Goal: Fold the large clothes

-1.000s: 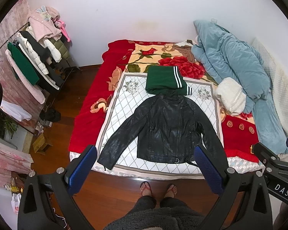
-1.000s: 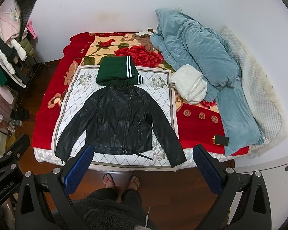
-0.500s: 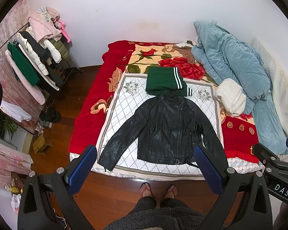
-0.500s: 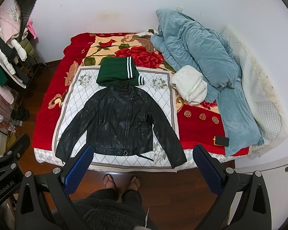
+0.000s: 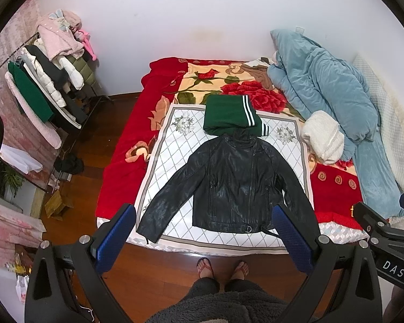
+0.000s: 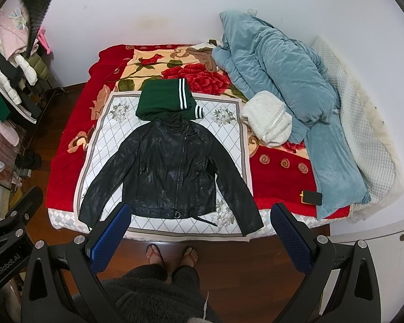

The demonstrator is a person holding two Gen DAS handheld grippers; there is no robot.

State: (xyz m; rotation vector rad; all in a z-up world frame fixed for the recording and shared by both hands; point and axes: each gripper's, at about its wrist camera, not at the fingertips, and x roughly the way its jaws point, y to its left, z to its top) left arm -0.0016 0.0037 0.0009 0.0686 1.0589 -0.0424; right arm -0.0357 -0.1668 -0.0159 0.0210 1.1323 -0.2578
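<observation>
A black leather jacket (image 5: 234,183) lies flat, front up, sleeves spread, on a white diamond-patterned cloth (image 5: 172,145) on the bed; it also shows in the right wrist view (image 6: 172,169). A folded green garment with white stripes (image 5: 229,115) lies just beyond its collar, also in the right wrist view (image 6: 164,102). My left gripper (image 5: 204,215) is open and empty, held high above the bed's near edge. My right gripper (image 6: 199,215) is open and empty at the same height. Neither touches the jacket.
A rumpled blue quilt (image 5: 328,88) and a rolled white garment (image 5: 323,137) lie on the bed's right side. A phone (image 6: 312,197) lies by the quilt. A clothes rack (image 5: 45,86) stands at the left. The person's feet (image 5: 220,266) stand on the wooden floor.
Both grippers have drifted slightly, so the bed and jacket sit a little higher in view. The jacket has not moved.
</observation>
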